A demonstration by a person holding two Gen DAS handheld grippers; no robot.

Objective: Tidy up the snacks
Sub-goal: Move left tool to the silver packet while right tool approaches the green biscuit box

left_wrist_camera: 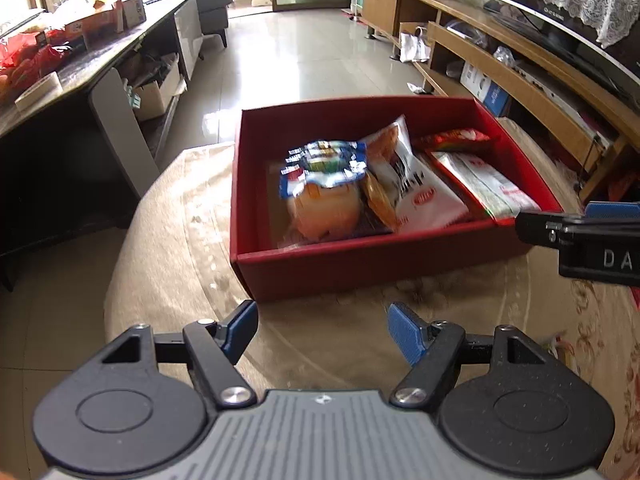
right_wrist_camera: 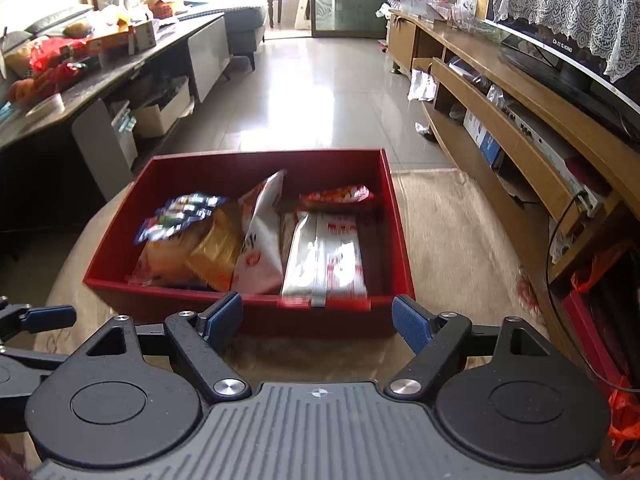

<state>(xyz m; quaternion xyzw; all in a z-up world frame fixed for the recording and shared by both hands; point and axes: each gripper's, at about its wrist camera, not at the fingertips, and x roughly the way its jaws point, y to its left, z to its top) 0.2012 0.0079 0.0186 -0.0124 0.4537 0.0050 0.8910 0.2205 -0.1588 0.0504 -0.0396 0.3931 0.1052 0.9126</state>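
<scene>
A red box (left_wrist_camera: pixel 360 265) stands on the beige-covered round table (left_wrist_camera: pixel 180 248); it also shows in the right wrist view (right_wrist_camera: pixel 320 318). Inside lie several snack packs: a blue-topped bag with an orange bun (left_wrist_camera: pixel 320 184), a white pack with a red logo (left_wrist_camera: pixel 420 188), a red-and-white flat pack (left_wrist_camera: pixel 488 184) and a small red pack (left_wrist_camera: pixel 456 138). The same packs show in the right wrist view: blue-topped (right_wrist_camera: pixel 180 216), white (right_wrist_camera: pixel 262 240), red-and-white (right_wrist_camera: pixel 328 260). My left gripper (left_wrist_camera: pixel 322 332) is open and empty, just before the box. My right gripper (right_wrist_camera: pixel 318 318) is open and empty at the box's near wall.
A dark low table (left_wrist_camera: pixel 80 64) with red bags and boxes runs along the left. A wooden TV cabinet (left_wrist_camera: pixel 520 64) with a television runs along the right. Tiled floor (left_wrist_camera: pixel 304 52) lies beyond the round table. The right gripper's side (left_wrist_camera: pixel 580 236) shows at the left view's right edge.
</scene>
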